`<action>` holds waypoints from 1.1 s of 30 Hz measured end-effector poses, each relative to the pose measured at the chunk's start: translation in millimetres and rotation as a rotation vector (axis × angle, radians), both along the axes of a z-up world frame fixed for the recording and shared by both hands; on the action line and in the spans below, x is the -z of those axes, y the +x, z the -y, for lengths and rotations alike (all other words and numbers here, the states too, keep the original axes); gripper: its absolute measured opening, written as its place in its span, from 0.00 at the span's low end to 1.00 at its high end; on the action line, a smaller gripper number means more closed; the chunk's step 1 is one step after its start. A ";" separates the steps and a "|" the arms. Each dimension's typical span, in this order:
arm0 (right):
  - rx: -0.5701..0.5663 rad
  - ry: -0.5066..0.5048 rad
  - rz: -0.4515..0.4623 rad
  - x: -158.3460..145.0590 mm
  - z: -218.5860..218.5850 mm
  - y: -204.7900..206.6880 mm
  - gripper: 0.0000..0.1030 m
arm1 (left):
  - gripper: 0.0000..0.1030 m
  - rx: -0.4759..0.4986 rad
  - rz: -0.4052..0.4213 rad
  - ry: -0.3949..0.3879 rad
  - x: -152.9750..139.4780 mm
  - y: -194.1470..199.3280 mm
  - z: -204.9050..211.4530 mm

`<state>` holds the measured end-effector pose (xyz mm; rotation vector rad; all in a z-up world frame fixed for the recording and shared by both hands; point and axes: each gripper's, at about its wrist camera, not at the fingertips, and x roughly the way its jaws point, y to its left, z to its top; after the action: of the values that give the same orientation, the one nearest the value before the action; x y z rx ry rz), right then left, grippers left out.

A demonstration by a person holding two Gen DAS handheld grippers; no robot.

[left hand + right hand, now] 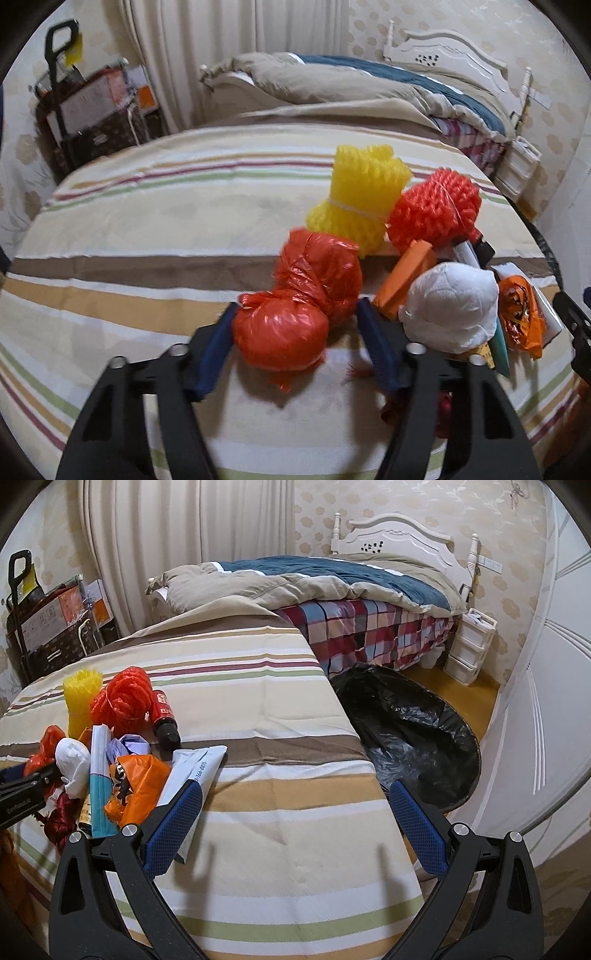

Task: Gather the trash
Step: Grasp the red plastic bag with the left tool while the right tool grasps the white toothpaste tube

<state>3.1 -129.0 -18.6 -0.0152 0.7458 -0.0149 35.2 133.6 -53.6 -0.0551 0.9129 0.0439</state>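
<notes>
The left gripper point(295, 332) is seen with its blue pads point(216, 350) set on either side of a knotted red bag point(291, 314); the left pad lies against the bag, while a thin gap shows at the right pad, so it cannot be told whether the bag is truly pinched. The bag rests on a striped cloth point(147, 229) that covers the work surface. Just right of the right finger a white wad point(452, 306) is seen, with an orange box point(404, 277) leaning behind it and a crumpled orange wrapper point(521, 314) beyond it. Behind the red bag a yellow mesh bundle point(364, 195) stands upright, touching a red mesh bundle point(434, 210) on its right. The right gripper point(295, 819) is held with its jaws spread wide and nothing between them, above a bare part of the striped cloth. Its left finger is overlapped by a white envelope point(199, 764) at the near edge of the trash heap. A dark bottle point(166, 720) with a red label is seen lying beside the red mesh. To the right of the cloth's edge, lower down, a bin lined with a black bag point(413, 731) stands open on the floor. A bed point(369, 590) with a plaid sheet and a white drawer unit point(469, 646) are seen farther back.
</notes>
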 end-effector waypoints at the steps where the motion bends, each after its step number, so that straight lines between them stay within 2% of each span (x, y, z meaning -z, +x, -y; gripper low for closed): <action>1: -0.001 0.001 0.000 -0.2 -0.6 0.5 0.96 | 0.53 0.003 -0.003 -0.009 0.3 -0.9 -1.5; 6: -0.006 0.010 0.009 -2.6 -3.5 0.0 0.96 | 0.41 0.002 0.008 -0.021 -1.2 -6.5 -5.2; 10: -0.023 0.011 0.017 -7.0 -9.7 -1.9 0.94 | 0.41 -0.010 0.017 -0.041 -4.1 -12.8 -11.8; 12: -0.041 0.023 0.013 -8.1 -13.9 -1.4 0.83 | 0.41 -0.016 0.022 -0.043 -5.5 -14.5 -14.5; 15: -0.069 0.043 -0.006 -7.1 -18.7 1.6 0.74 | 0.41 -0.027 0.028 -0.038 -6.9 -17.8 -20.0; 28: -0.131 0.066 -0.077 11.2 -35.1 9.1 0.44 | 0.41 -0.057 0.049 -0.020 -9.7 -24.6 -33.7; 33: -0.165 0.091 -0.083 11.6 -38.1 11.7 0.18 | 0.41 -0.058 0.054 -0.020 -10.0 -24.9 -33.2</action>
<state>14.7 -90.9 -30.2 0.0090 0.8254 0.1781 10.3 166.8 -43.6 -0.1008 0.8579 0.0863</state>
